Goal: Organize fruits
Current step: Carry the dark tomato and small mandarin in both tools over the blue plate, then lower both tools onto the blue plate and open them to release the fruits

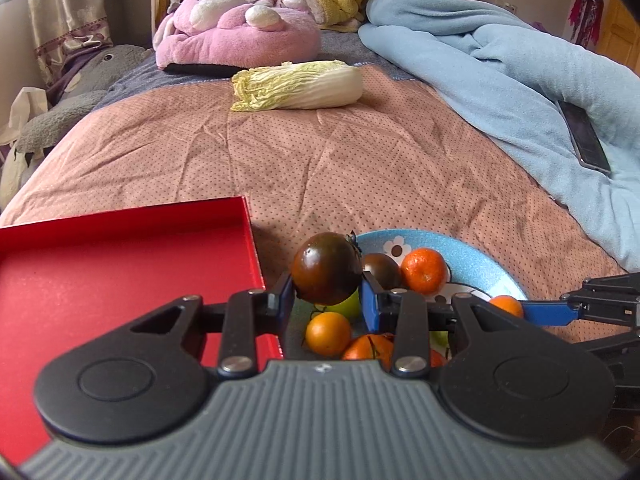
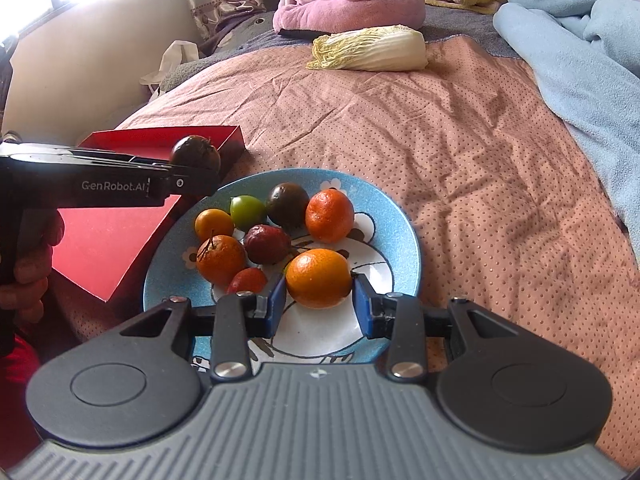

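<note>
My left gripper [image 1: 326, 298] is shut on a dark brownish tomato [image 1: 326, 268], held in the air between the red tray [image 1: 120, 280] and the blue flowered plate [image 1: 476, 258]. The right wrist view shows that tomato [image 2: 195, 154] over the tray's [image 2: 104, 248] near corner. My right gripper [image 2: 319, 300] is shut on an orange mandarin [image 2: 319, 278] just above the plate [image 2: 404, 240]. Several fruits lie on the plate: mandarins [image 2: 330, 216], a green one [image 2: 247, 212], a dark tomato [image 2: 287, 204] and red ones [image 2: 267, 243].
The tray and plate rest on a pink dotted bedspread [image 2: 460, 152]. A napa cabbage [image 1: 298, 86] lies further back, with a pink plush toy [image 1: 236, 28] behind it. A blue blanket [image 1: 500, 68] with a phone [image 1: 584, 136] on it covers the right side. A hand [image 2: 28, 276] grips the left tool.
</note>
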{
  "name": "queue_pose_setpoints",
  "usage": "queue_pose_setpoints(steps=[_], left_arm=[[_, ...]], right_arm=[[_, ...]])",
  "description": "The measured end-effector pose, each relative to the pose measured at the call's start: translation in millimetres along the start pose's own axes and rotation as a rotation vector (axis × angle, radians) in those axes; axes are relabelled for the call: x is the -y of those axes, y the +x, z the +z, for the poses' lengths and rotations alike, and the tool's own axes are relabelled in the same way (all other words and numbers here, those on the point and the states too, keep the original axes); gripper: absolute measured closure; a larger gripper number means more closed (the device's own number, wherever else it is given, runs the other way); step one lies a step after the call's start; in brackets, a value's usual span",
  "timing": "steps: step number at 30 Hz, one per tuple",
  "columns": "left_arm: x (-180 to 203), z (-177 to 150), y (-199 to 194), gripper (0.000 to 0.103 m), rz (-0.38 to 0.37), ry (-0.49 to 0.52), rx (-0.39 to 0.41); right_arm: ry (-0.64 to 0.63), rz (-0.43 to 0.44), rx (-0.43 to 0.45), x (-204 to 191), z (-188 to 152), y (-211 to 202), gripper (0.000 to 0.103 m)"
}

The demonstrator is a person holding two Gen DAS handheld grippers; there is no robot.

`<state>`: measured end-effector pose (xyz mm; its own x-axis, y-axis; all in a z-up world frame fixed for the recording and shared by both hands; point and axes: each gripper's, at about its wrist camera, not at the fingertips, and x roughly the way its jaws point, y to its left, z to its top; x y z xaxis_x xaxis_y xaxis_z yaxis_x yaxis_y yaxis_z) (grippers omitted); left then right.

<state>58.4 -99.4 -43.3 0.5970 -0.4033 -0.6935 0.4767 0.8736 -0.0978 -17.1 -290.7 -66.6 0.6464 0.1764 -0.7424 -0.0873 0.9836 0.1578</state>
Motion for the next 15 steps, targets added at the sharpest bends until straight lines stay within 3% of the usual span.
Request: queue_pose_setpoints(steps=[6, 15], left_arm=[[21.6, -10.7, 0.6, 0.065, -0.063, 0.053, -0.028], [35.7, -23.0, -7.5, 0.065, -0.116, 0.023, -0.049]], right_arm=[[-0.007, -0.020, 0.009, 4.2, 6.5, 6.0, 0.061], [0.021, -0.065, 0.015, 15.9, 28.4, 38.9, 0.061]])
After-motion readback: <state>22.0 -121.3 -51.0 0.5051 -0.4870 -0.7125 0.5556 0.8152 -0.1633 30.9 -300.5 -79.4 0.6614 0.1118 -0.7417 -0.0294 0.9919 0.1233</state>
